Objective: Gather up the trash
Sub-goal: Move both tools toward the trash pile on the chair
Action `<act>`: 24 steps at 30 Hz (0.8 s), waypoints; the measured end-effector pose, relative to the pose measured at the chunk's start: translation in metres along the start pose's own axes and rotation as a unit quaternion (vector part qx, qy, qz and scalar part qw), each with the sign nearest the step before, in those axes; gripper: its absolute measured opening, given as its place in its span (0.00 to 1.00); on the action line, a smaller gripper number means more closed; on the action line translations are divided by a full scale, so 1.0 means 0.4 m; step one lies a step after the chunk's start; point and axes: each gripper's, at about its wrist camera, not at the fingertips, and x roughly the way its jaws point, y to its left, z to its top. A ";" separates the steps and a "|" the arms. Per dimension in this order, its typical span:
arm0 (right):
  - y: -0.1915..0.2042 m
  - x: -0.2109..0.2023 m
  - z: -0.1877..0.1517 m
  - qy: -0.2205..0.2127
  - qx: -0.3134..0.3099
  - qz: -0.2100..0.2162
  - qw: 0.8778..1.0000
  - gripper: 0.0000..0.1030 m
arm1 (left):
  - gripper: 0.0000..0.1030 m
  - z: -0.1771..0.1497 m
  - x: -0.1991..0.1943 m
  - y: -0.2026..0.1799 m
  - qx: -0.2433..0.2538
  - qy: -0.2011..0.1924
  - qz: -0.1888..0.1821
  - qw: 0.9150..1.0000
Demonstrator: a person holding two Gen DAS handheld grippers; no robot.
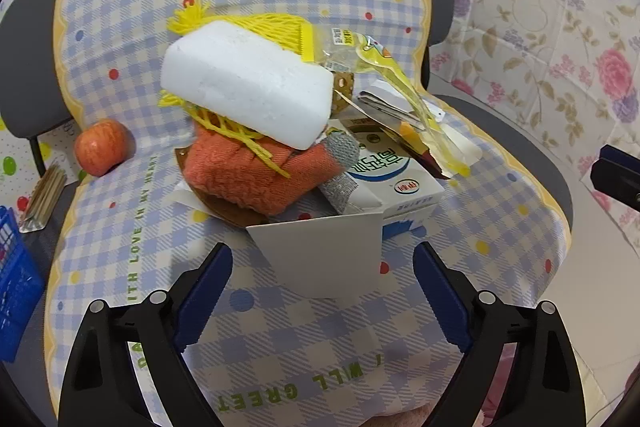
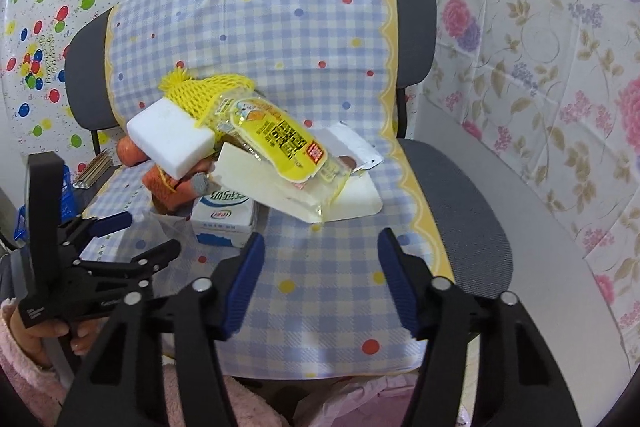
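A pile of trash lies on a chair seat with a blue checked cover point(image 1: 280, 327). A white foam block point(image 1: 248, 87) rests on yellow netting point(image 1: 256, 25) and an orange cloth point(image 1: 248, 175). A white milk carton point(image 1: 384, 179) and a yellow plastic wrapper point(image 2: 280, 139) lie to the right. A grey card piece point(image 1: 324, 255) lies just beyond my left gripper point(image 1: 322, 291), which is open and empty. My right gripper point(image 2: 320, 279) is open and empty, short of the pile. The left gripper also shows in the right wrist view point(image 2: 120, 239).
A red apple point(image 1: 102, 147) sits at the seat's left edge. A bundle of sticks point(image 1: 44, 195) and a blue basket point(image 1: 16, 283) stand to the left. Floral sheeting point(image 2: 540, 87) covers the wall on the right. The grey seat rim point(image 2: 472, 227) is bare on the right.
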 end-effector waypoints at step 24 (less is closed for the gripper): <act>0.130 0.000 0.007 -0.029 -0.051 0.030 0.998 0.56 | 0.11 -0.049 -0.170 0.109 -0.034 -0.026 -0.019 0.999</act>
